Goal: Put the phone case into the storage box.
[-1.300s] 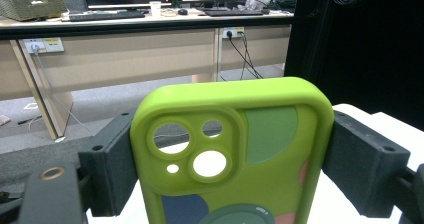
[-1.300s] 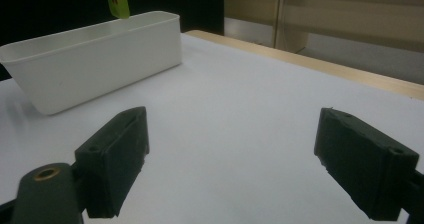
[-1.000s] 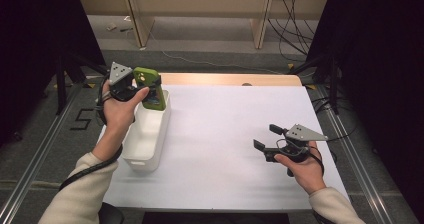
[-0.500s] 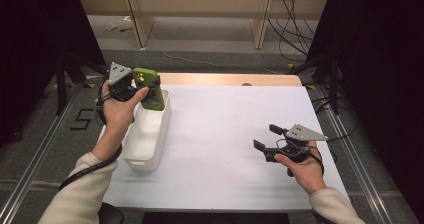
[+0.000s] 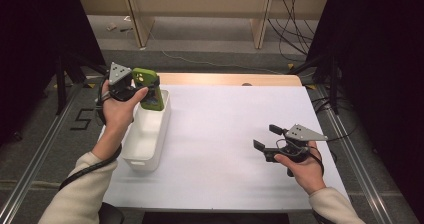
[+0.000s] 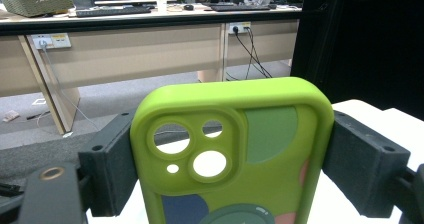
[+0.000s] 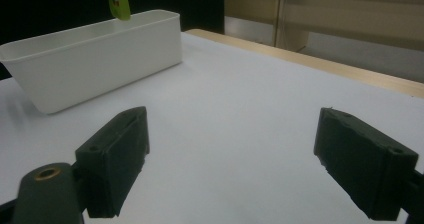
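A lime-green phone case (image 5: pixel 150 90) with camera cut-outs is upright in my left gripper (image 5: pixel 142 90), held over the far end of a white rectangular bin (image 5: pixel 147 134). Seen from the left gripper view, both black pads press the sides of the phone case (image 6: pixel 235 154). My right gripper (image 5: pixel 267 138) hovers low over the white table (image 5: pixel 225 129) at the right, jaws wide apart with nothing between them. The right gripper view has the bin (image 7: pixel 95 59) ahead at the left, with the green case's lower end (image 7: pixel 118 0) above the bin's far rim.
The white table top has a wooden strip (image 5: pixel 230 79) along its far edge. Beyond it stand desk legs and loose cables on a grey floor. Metal rails run along both sides of the table. Dark curtains flank the scene.
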`<state>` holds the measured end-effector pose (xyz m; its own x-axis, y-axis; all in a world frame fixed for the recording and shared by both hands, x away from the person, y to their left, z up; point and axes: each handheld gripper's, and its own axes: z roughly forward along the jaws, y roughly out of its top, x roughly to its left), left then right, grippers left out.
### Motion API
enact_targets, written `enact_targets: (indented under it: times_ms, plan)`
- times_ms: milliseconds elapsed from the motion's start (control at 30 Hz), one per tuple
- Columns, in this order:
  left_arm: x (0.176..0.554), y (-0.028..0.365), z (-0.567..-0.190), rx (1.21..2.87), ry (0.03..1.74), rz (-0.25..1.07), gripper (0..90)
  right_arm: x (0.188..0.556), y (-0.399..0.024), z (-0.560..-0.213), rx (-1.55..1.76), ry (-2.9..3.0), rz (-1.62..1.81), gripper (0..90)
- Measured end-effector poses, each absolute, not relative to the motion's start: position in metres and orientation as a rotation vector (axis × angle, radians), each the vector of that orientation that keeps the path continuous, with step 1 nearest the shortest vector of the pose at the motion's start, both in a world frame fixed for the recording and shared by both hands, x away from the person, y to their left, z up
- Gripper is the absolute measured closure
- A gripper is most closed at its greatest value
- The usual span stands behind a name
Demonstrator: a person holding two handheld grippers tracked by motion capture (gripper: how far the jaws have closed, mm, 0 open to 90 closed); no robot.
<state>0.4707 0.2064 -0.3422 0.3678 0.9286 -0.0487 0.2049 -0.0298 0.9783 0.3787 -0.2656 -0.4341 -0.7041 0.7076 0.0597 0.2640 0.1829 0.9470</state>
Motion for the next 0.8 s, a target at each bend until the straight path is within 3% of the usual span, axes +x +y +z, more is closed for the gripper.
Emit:
enact_targets:
  times_ms: [800]
  plan:
    - [0.4793, 0.2079, -0.3424, 1.501, 1.087, 0.816, 16.1, 0.3788, -0.2657, -0.4343, 0.919, 2.068, 1.535, 15.6]
